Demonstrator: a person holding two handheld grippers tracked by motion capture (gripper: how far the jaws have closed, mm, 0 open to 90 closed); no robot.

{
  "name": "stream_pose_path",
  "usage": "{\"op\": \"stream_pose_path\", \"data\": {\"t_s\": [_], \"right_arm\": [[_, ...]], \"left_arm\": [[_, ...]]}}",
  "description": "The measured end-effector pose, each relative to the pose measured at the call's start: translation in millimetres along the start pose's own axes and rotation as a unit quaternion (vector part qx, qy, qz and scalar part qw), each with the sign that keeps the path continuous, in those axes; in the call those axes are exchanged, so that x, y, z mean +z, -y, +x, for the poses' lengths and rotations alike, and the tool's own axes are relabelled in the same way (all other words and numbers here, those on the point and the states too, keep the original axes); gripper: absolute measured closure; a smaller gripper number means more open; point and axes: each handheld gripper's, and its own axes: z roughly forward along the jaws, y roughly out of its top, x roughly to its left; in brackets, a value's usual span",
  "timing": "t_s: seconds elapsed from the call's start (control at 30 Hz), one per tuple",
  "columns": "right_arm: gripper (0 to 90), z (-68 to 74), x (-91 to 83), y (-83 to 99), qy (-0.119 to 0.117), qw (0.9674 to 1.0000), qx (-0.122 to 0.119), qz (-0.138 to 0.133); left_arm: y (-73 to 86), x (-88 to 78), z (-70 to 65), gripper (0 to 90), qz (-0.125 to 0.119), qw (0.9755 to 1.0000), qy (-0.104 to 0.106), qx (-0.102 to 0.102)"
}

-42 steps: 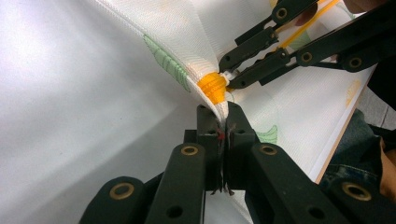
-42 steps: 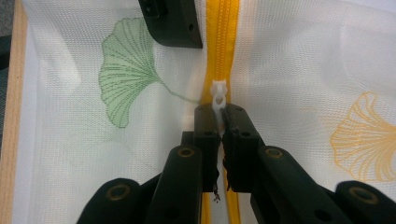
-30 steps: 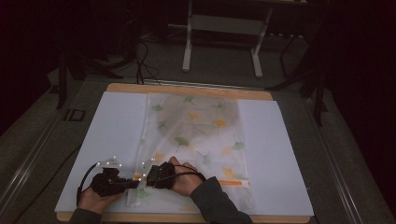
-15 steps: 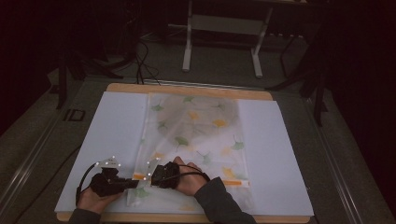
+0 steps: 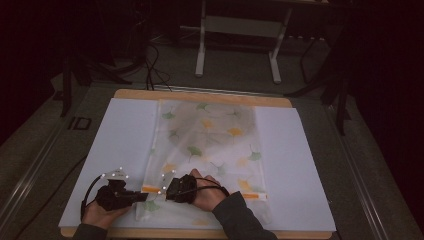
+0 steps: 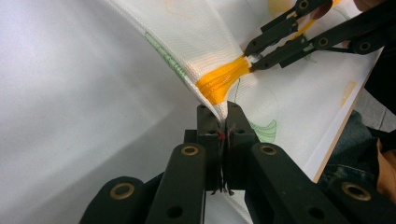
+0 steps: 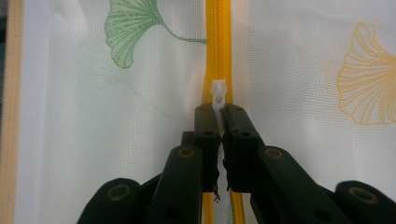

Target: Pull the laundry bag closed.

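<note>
- The mesh bag (image 5: 205,150), white with ginkgo leaves printed on it, lies flat on the white sheet (image 5: 120,135) that covers the worktop (image 5: 200,95), its zippered end at the edge nearest me.
- My left tongs (image 6: 223,122) are clamped on the bag's fabric at the end of the orange zipper (image 6: 222,80). I read that as an anchor: it lifts the corner into a small ridge and keeps the zipper line taut, so the slider has something to run against.
- My right tongs (image 7: 219,122) are pinched together on the white zipper pull (image 7: 218,93), lined up straight along the zipper's length. That alignment lets a pull travel down the track rather than twist the tab sideways.
- In the high view the two tongs sit close together near the bag's left corner, left (image 5: 131,196) and right (image 5: 172,191), so I judge the slider is at the very start of its run.
- My next move would be to draw the right away from the left while the left holds firm; if the left grip slips, the mesh will just bunch up.
</note>
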Motion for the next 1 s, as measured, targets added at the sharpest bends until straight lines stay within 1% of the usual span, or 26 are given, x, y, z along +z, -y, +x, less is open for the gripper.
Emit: {"op": "stream_pose_path", "data": {"t_s": [0.03,0.07,0.17,0.27,0.43,0.53,0.67,0.73,0.97,1.0], "right_arm": [[84.9,0.0,-0.3,0.6,0.000,1.0000,0.000,0.001],[84.9,1.0,-1.4,1.3,0.001,1.0000,0.005,0.004],[84.9,0.8,-2.6,3.6,0.004,1.0000,0.001,0.004],[84.9,1.2,-4.0,5.6,0.004,1.0000,0.006,0.005],[85.0,2.0,-5.7,6.8,0.006,1.0000,0.005,0.005],[85.0,2.3,-5.7,7.2,0.010,0.9999,0.002,0.010],[85.0,1.1,-7.0,12.3,0.011,0.9998,0.007,0.014],[85.0,0.7,-8.0,14.6,0.013,0.9998,0.006,0.013],[85.0,1.3,-10.8,18.8,0.017,0.9996,0.000,0.024],[85.0,1.6,-11.2,19.6,0.017,0.9995,0.002,0.025]], "left_arm": [[0.0,-0.2,0.1,87.9,0.000,1.0000,0.000,0.000],[0.1,-0.4,0.2,87.9,-0.001,1.0000,0.000,0.000],[0.1,-1.0,0.5,87.8,-0.001,1.0000,0.000,0.000],[0.1,-0.9,0.3,87.8,-0.001,1.0000,-0.001,0.001],[0.0,-0.7,-0.1,87.9,-0.001,1.0000,0.000,0.001],[0.4,-1.7,0.3,87.9,-0.003,1.0000,-0.001,-0.002],[0.5,-2.1,0.8,87.9,-0.002,1.0000,-0.001,-0.001],[0.5,-2.0,0.7,87.9,-0.002,1.0000,-0.002,-0.001],[0.8,-2.3,1.2,87.9,-0.002,1.0000,-0.002,-0.001],[0.9,-2.3,1.2,87.9,-0.003,1.0000,-0.002,-0.001]]}}
